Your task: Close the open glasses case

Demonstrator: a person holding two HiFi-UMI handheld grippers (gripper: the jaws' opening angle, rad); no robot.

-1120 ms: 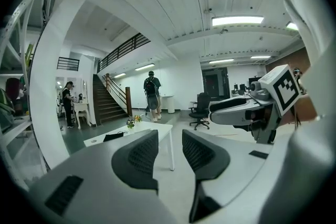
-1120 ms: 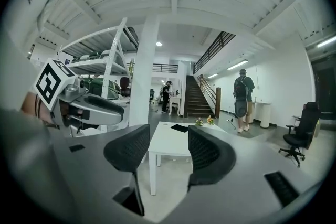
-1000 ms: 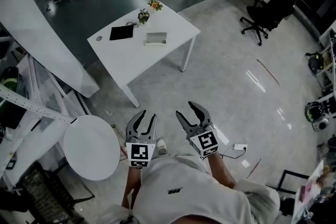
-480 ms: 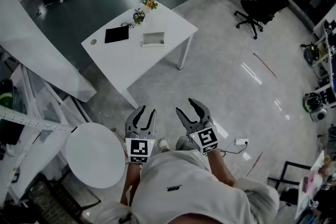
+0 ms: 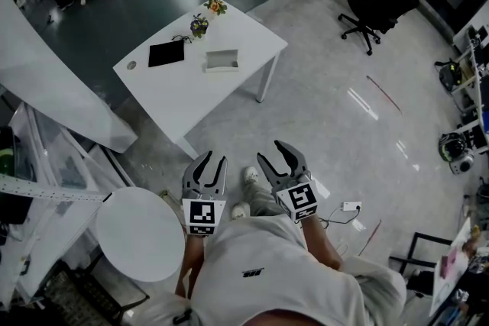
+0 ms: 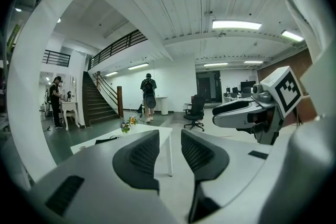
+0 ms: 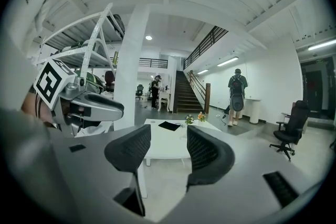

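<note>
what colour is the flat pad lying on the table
The flat pad is black; the head view shows it best.

Counted one white rectangular table. Found on it one pale open glasses case, one flat black rectangular pad and two small flower pots: a dark-bloomed pot and an orange-bloomed pot. Tallied one round white tabletop and one black wheeled office chair. Made out two people farther off: a standing person with a backpack and a person at a small white desk. Noted two handheld grippers – left gripper, right gripper. Saw two black-and-white marker cubes, one per gripper. Spotted two white shoes below, a forward shoe and a rear shoe.
</note>
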